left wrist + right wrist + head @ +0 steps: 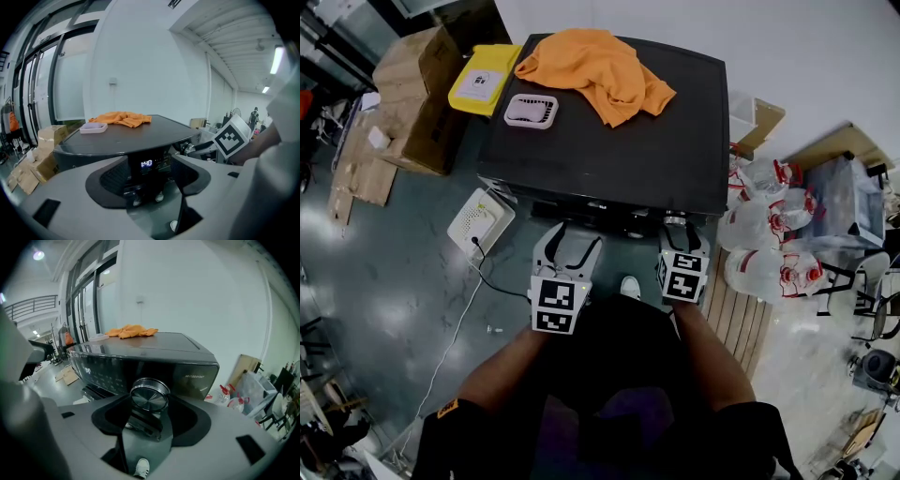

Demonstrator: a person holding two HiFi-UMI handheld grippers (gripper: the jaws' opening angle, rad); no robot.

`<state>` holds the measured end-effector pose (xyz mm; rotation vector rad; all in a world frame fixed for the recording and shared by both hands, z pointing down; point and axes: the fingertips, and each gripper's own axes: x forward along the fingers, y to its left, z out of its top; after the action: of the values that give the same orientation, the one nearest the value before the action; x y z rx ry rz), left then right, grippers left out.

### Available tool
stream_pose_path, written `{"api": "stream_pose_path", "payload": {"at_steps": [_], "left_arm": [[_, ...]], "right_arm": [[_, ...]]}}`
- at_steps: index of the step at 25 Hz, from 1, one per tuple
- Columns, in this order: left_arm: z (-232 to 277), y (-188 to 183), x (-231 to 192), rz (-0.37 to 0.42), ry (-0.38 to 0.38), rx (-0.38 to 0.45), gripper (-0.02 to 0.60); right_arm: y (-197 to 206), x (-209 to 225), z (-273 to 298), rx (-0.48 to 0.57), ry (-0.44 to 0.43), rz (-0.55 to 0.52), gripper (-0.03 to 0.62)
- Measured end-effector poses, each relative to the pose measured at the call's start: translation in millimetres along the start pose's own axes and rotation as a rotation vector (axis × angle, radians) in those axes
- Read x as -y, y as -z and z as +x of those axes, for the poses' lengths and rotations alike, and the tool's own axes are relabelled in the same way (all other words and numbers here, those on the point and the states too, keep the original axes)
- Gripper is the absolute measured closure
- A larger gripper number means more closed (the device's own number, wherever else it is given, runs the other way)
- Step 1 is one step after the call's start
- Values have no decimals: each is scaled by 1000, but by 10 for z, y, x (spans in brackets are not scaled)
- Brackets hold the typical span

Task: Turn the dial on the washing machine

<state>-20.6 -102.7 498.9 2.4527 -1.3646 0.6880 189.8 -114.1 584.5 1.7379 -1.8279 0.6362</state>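
The black washing machine [609, 141] stands in front of me, an orange cloth [595, 67] and a small pale tray [531, 111] on its lid. Its round silver dial [149, 393] sticks out of the dark control panel [108, 373]. My right gripper [149, 405] is shut on the dial, a pad hugging each side. In the head view that gripper [677, 225] reaches the panel's right end. My left gripper [570, 236] hangs open before the panel's middle, nothing between its jaws. Through the left gripper [147, 180] I see the lit display [146, 163] reading 1:40.
Cardboard boxes [408, 103] and a yellow box [483, 80] sit left of the machine. A white device [480, 220] with a cable lies on the floor at the front left. Plastic jugs and bags [764, 239] and a wooden pallet [736, 319] crowd the right.
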Motion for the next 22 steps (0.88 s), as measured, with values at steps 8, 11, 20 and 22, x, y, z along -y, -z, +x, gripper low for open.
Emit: {"api": "stream_pose_path", "payload": {"at_steps": [8, 11, 20, 22], "left_arm": [[11, -7, 35, -3, 16, 4, 291], [23, -13, 56, -8, 22, 2, 291], [56, -18, 97, -25, 26, -2, 291], [63, -25, 94, -23, 24, -3, 291]], "right_arm": [[13, 31, 5, 6, -116, 208, 355], [17, 46, 9, 5, -184, 319, 353], [37, 61, -30, -13, -168, 293, 349], [28, 66, -47, -14, -108, 214, 324]]}}
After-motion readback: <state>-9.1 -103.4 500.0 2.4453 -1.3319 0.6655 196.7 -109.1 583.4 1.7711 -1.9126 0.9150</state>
